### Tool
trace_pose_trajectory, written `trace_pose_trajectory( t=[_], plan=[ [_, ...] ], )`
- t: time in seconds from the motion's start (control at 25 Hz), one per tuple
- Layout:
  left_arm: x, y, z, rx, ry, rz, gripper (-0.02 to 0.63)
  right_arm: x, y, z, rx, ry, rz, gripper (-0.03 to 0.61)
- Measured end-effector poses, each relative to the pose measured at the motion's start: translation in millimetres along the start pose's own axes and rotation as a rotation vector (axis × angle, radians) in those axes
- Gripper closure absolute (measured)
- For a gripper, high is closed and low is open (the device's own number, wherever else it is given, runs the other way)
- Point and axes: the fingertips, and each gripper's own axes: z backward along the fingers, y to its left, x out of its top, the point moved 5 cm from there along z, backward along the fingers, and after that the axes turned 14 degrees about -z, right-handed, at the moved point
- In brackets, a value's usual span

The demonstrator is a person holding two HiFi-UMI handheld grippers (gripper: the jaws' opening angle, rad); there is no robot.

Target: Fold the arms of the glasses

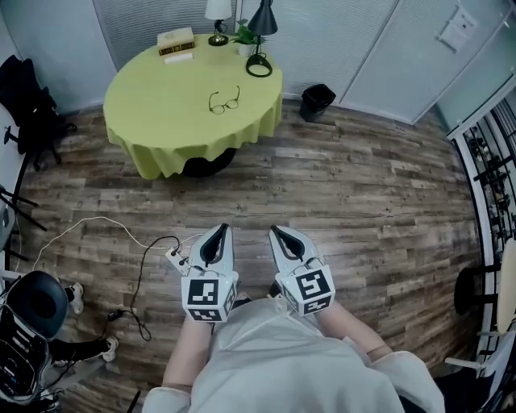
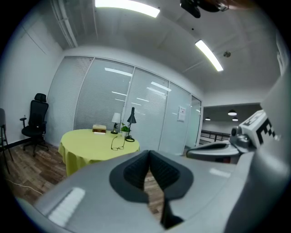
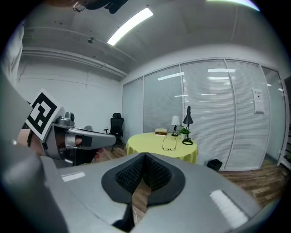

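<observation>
Office with blind-covered glass partitions (image 2: 104, 95), black swivel chair (image 2: 34, 125), ceiling strip lights (image 2: 127, 7).

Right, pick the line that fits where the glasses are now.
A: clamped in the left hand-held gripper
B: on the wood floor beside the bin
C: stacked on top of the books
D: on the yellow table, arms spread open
D: the glasses lie with their arms spread on the yellow table, far from the left hand-held gripper and the right hand-held gripper, both shut on nothing.
</observation>
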Motion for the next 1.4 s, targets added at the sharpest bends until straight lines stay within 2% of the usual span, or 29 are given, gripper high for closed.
trace_pose_trajectory(
  t=[0.16,0.48,0.8,1.12,1.4],
  plan=[
    [-6,8,-14,0.028,0.021,0.018,0.607,-8,-8,-22,0.052,0.069,0.018,0.580],
    [-5,31,-74,0.144,0.065,0.049,0.607,8,-53,-87,0.146,0.110,0.073,0.580],
    [14,34,-186,0.224,0.113,0.070,0.607,47,-154,-162,0.204,0.143,0.083,0.580],
    [52,25,-297,0.298,0.094,0.085,0.607,95,-265,-218,0.249,0.164,0.105,0.580],
    [54,25,-362,0.317,0.122,0.108,0.607,110,-326,-263,0.258,0.200,0.098,0.580]
  ],
)
